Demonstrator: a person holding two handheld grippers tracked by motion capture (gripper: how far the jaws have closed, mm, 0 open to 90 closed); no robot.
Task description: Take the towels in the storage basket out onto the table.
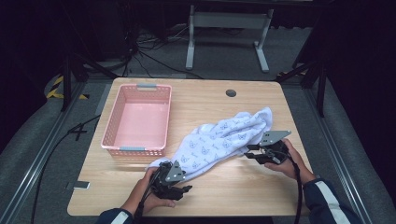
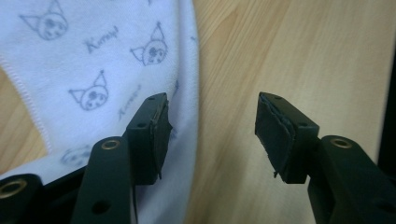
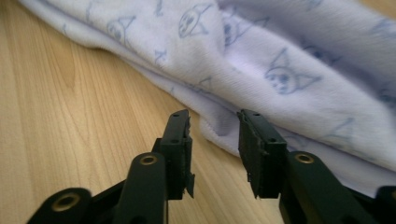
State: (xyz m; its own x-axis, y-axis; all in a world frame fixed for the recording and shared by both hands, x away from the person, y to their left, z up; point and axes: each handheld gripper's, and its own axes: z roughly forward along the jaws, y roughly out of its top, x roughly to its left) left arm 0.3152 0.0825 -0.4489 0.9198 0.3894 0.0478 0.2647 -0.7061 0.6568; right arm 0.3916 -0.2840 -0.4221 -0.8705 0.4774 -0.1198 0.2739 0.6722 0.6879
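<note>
Pale-blue towel (image 1: pixel 219 140), printed with cat faces, lies rumpled aslant mid-table (image 1: pixel 261 186), just right of pink basket (image 1: pixel 137 121). Left gripper (image 2: pixel 210 135): jaws wide apart at near corner, one pad over cloth, gripping nothing. Right gripper (image 3: pixel 212 149): jaws parted, straddling folded hem, not yet pinched. Probably set at opposite ends for spreading or folding. Basket empty; nothing blocking.

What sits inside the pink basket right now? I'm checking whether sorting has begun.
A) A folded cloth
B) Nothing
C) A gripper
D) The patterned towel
B: in the high view the pink basket shows a bare floor, while the towel lies rumpled on the table beside it.
</note>
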